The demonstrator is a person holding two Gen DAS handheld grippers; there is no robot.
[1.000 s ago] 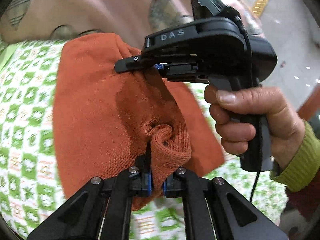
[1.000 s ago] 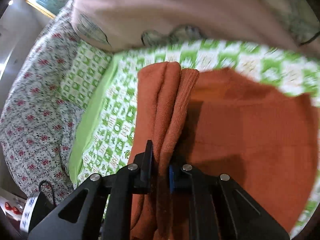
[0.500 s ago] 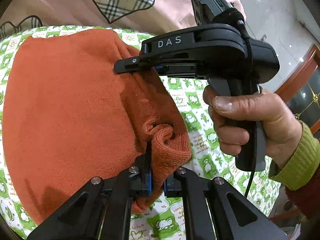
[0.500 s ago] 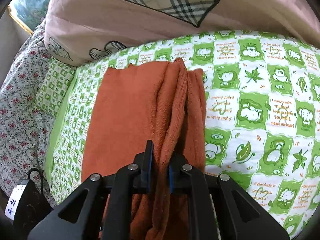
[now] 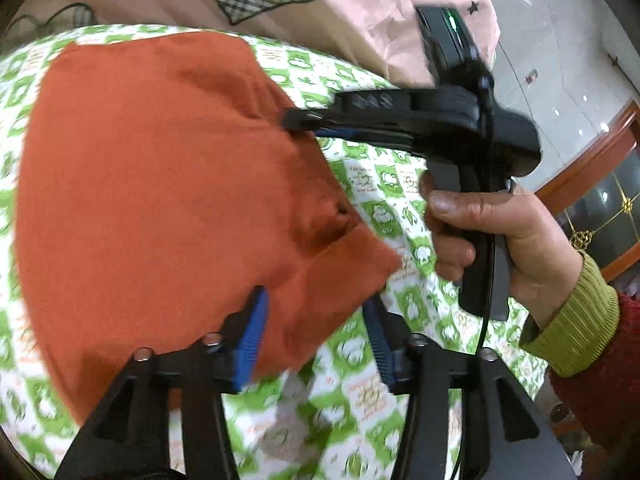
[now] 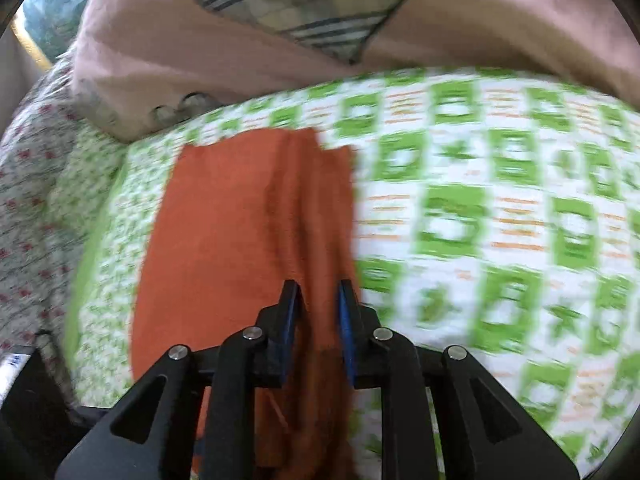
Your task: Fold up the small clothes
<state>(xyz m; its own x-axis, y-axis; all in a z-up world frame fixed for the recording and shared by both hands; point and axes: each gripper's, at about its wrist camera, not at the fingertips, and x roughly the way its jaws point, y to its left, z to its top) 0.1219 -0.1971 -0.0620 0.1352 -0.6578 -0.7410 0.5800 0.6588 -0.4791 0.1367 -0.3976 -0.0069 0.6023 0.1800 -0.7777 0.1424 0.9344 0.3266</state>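
An orange knit garment lies folded on the green and white patterned bedsheet. My left gripper is open, its jaws wide apart around the garment's near right corner. My right gripper is open too, with a ridge of the garment between its parted blue pads. In the left wrist view the right gripper shows from the side at the garment's right edge, held by a hand in a green cuff.
A pink quilt with a plaid patch lies bunched along the far side of the sheet. A floral cover lies to the left. The floor and a wooden cabinet are off the bed's right side.
Both grippers were shut on the garment's edge and have opened, letting it go. The garment has dropped flat onto the sheet. Both views are blurred by motion.
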